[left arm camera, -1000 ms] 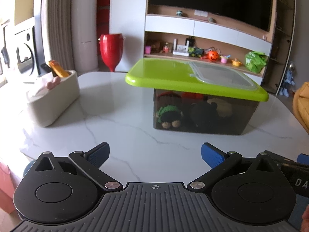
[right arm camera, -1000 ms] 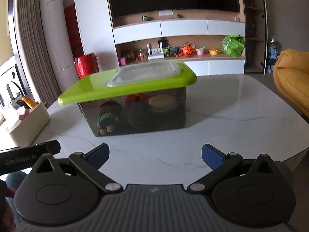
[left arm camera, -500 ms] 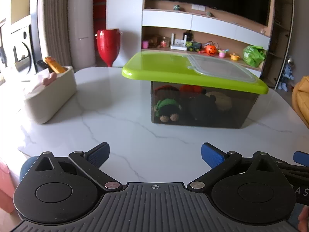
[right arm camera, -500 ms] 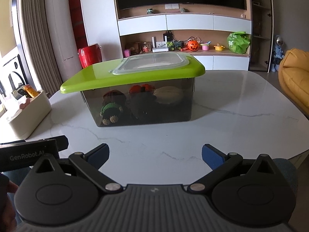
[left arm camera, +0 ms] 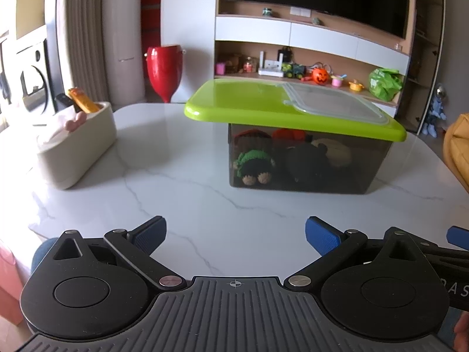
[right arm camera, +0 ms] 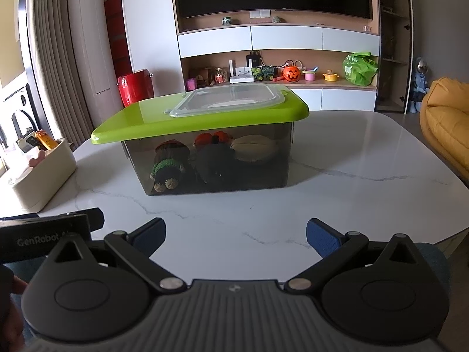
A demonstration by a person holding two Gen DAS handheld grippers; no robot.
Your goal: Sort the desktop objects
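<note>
A smoky transparent storage box stands in the middle of the white marble table, closed by a lime green lid with a clear panel. Several crocheted plush toys lie inside it. My left gripper is open and holds nothing, near the table's front edge, well short of the box. My right gripper is likewise open with nothing between its fingers, beside the left one.
A cream organizer tub with a pink item and an orange item stands at the table's left. Beyond the table are a red stool, a TV shelf with toys, and a yellow beanbag.
Both grippers have drawn back slightly and levelled out, so the box sits a little lower and farther in view. Both stay open.
</note>
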